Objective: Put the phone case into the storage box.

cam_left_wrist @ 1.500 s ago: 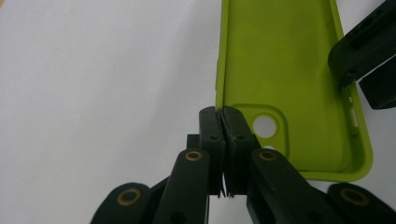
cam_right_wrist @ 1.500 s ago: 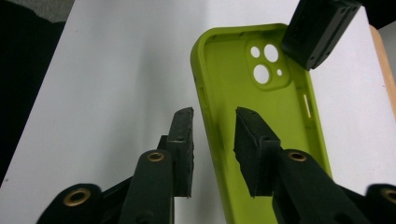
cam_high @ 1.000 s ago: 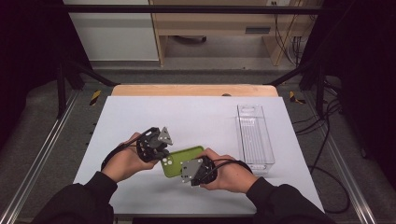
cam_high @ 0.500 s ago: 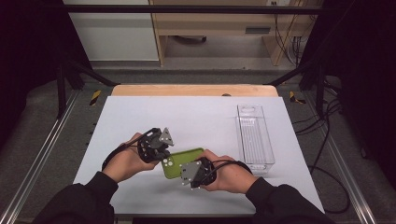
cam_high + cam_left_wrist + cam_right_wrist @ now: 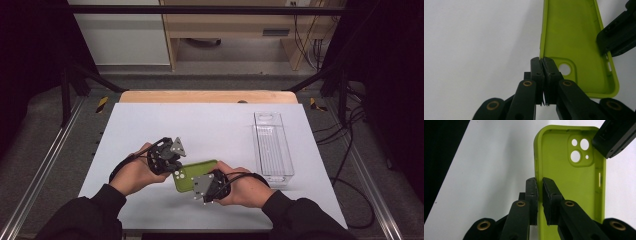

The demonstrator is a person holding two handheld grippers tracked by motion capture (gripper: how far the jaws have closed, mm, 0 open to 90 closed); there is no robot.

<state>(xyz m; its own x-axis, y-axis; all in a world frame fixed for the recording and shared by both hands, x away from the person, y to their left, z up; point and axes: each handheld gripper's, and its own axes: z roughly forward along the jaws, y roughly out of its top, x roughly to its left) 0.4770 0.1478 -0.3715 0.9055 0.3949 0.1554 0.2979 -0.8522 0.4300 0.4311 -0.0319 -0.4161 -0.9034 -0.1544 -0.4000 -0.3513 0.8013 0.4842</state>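
A lime-green phone case (image 5: 196, 172) is held just above the white table (image 5: 200, 125), between my two grippers, with its inside (image 5: 574, 37) facing the cameras. My left gripper (image 5: 175, 169) is shut on the case's corner beside the camera cutout (image 5: 565, 69); its pads (image 5: 541, 62) pinch the rim. My right gripper (image 5: 204, 181) is shut on the near long side wall (image 5: 539, 182), roughly midway along it. The camera holes (image 5: 579, 150) lie at the far end in the right gripper view, where the left gripper's jaw tip (image 5: 614, 137) comes in.
A clear, long plastic bin (image 5: 272, 147) stands on the right of the table, close to the right forearm. A wooden strip (image 5: 205, 96) runs along the table's far edge. Black frame rails flank both sides.
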